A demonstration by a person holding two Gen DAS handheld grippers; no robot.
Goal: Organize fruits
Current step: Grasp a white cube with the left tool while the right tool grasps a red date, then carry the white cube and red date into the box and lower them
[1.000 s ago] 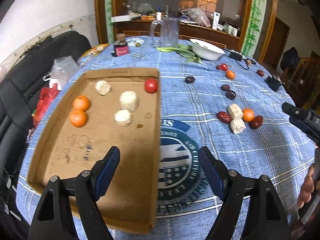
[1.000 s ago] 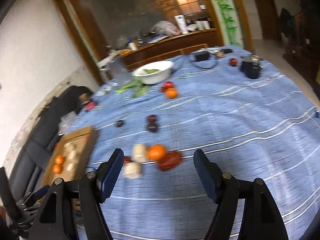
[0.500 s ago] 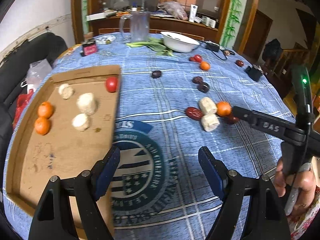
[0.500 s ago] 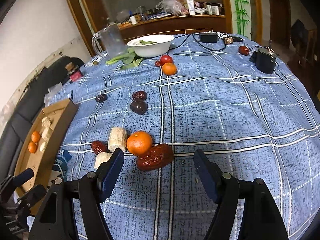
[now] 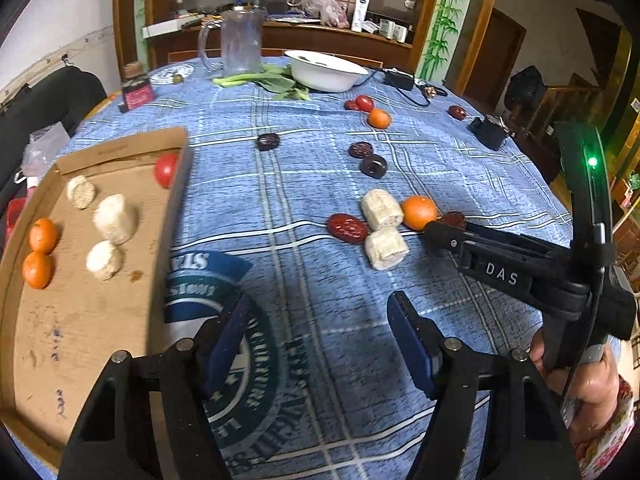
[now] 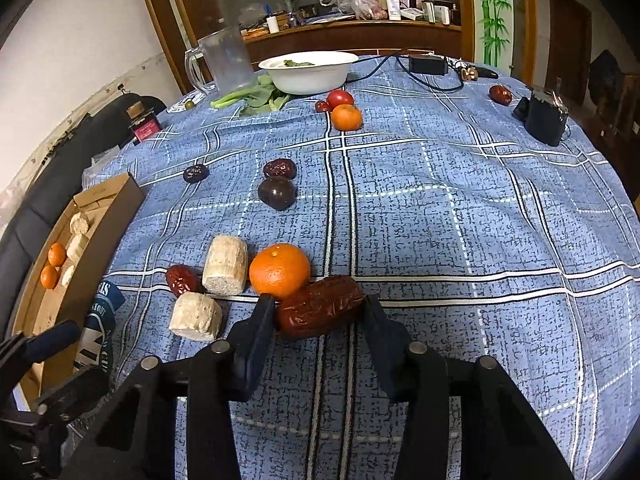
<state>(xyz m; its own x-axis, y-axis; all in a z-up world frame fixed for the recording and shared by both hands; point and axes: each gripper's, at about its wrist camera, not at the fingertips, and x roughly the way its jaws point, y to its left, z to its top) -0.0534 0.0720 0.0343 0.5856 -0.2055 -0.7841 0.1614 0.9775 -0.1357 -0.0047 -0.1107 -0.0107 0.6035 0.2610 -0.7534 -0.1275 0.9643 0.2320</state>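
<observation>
A large red date (image 6: pixel 320 310) lies on the blue checked tablecloth, touching a mandarin (image 6: pixel 280 270). My right gripper (image 6: pixel 318 312) has its jaws closing on the date, and both pads touch its ends. In the left wrist view, that gripper's fingers (image 5: pixel 440 232) reach the same date (image 5: pixel 454 220) from the right. Two white chunks (image 6: pixel 225 266) and a smaller red date (image 6: pixel 182 280) lie just left of the mandarin. My left gripper (image 5: pixel 318 312) hangs over bare cloth, its jaws closing with nothing between them. The cardboard tray (image 5: pixel 80 340) to its left holds mandarins, white chunks and a tomato (image 5: pixel 166 169).
Dark dates (image 6: pixel 277 192) lie mid-table, with a mandarin (image 6: pixel 346 117) and a tomato (image 6: pixel 340 99) farther back. Behind them are a white bowl (image 6: pixel 308 72), greens, a glass jug (image 6: pixel 224 60), a black device (image 6: pixel 546 118) and a cable. A hand (image 5: pixel 592 376) holds the right gripper.
The left gripper swung right, from over the tray to bare cloth, and its jaws narrowed a little. The right gripper came down onto the fruit cluster and its jaws closed around the large red date.
</observation>
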